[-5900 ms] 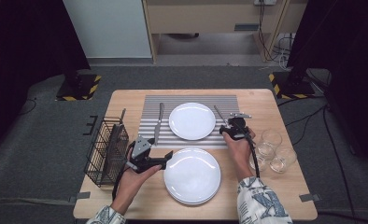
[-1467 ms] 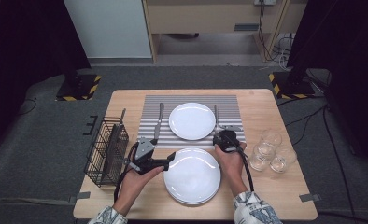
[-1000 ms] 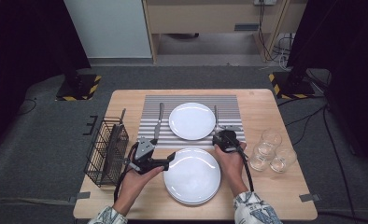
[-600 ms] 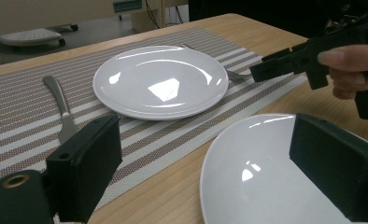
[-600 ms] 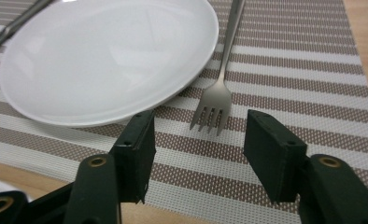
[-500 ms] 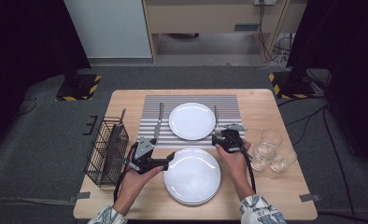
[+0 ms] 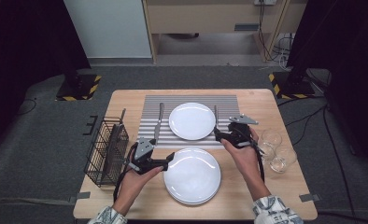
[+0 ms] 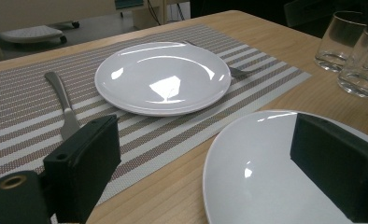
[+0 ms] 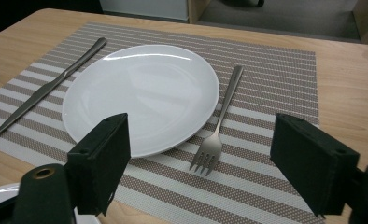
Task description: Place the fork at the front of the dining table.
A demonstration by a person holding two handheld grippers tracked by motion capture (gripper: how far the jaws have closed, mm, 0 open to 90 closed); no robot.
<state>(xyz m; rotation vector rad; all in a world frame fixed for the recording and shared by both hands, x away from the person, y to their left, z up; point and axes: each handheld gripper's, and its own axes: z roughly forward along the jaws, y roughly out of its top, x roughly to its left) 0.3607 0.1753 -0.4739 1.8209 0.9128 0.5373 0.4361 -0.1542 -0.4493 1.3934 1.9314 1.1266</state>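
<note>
A fork (image 9: 215,129) lies flat on the striped placemat (image 9: 271,84) at three o'clock of the white plate (image 9: 140,95), handle toward twelve, tines toward six. The right gripper (image 7: 225,135), jaws just opened and empty, hovers above its tines; the left gripper (image 7: 169,158) is open too.

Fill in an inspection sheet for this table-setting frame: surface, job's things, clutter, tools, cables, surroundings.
Surface: wooden table, striped mat on its far half.
Job's things: fork lies on the mat, right of the far plate; near plate sits off the mat.
Clutter: knife left of far plate; wire basket at left; three glasses at right.
Tools: left tool open at near plate's left rim; right tool above the fork, jaws have just been opening, nothing between them.
Cables: one trails from each tool; more on the floor at right.
Surroundings: grey carpet, dark curtains.
</note>
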